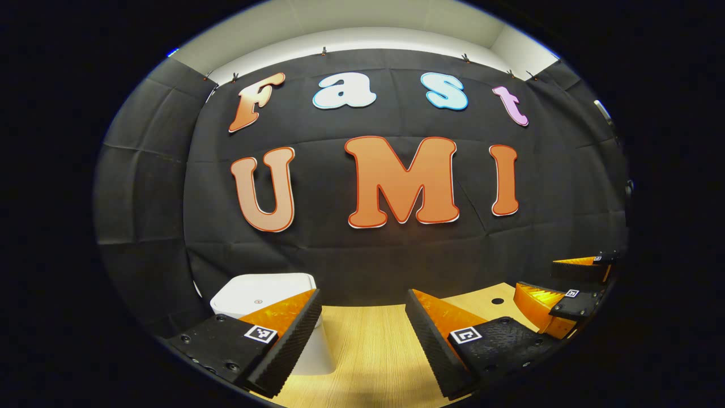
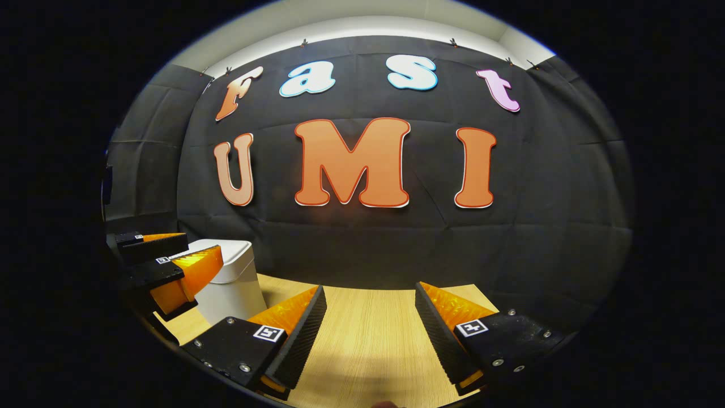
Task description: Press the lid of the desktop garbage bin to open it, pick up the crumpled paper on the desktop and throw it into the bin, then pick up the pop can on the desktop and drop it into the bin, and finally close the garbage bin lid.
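The left gripper hangs above the counter with its jaws spread wide and nothing between them. The white bin stands on the counter just behind the gripper's left finger, which covers part of its front; the lid is down flat on the bin. Between the two fingers lies bare wood. Right of the bin, past the left gripper, the right gripper shows near the counter's far right edge, beside a small dark hole in the wood.

In the right gripper view, the right gripper also has its jaws held apart, empty, over bare counter. The bin stands to the left, near the back wall, lid closed. The left gripper shows in front of the bin, covering its left side, jaws parted there too. Both grippers are off the bin, and neither touches its lid. I cannot tell where the paper or the can lies.
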The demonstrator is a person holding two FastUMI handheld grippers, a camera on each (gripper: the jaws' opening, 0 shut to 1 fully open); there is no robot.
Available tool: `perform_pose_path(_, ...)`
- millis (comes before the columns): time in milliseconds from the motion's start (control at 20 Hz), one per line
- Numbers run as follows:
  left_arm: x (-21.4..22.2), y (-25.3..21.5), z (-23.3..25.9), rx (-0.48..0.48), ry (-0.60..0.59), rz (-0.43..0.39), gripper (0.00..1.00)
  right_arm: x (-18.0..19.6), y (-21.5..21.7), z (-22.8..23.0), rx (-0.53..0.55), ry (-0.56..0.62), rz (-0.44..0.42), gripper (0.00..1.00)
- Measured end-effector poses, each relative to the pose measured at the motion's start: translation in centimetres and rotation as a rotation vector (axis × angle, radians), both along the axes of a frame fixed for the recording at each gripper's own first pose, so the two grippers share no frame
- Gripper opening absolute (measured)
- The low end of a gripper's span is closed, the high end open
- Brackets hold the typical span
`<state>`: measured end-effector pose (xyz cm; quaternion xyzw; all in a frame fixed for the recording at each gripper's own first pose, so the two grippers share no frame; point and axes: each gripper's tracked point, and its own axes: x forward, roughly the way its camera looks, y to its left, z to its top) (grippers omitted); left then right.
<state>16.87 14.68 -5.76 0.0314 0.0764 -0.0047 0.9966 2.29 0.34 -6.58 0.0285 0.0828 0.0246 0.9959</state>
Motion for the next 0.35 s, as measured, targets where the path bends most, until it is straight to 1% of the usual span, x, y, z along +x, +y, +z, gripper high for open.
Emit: perform_pose_path(350, 0.00, 0.43, -0.11, 0.013, 0.001, 0.010, 0.95, -0.03, -0.22, 0.11, 0.001, -0.005, -0.009, 0.94)
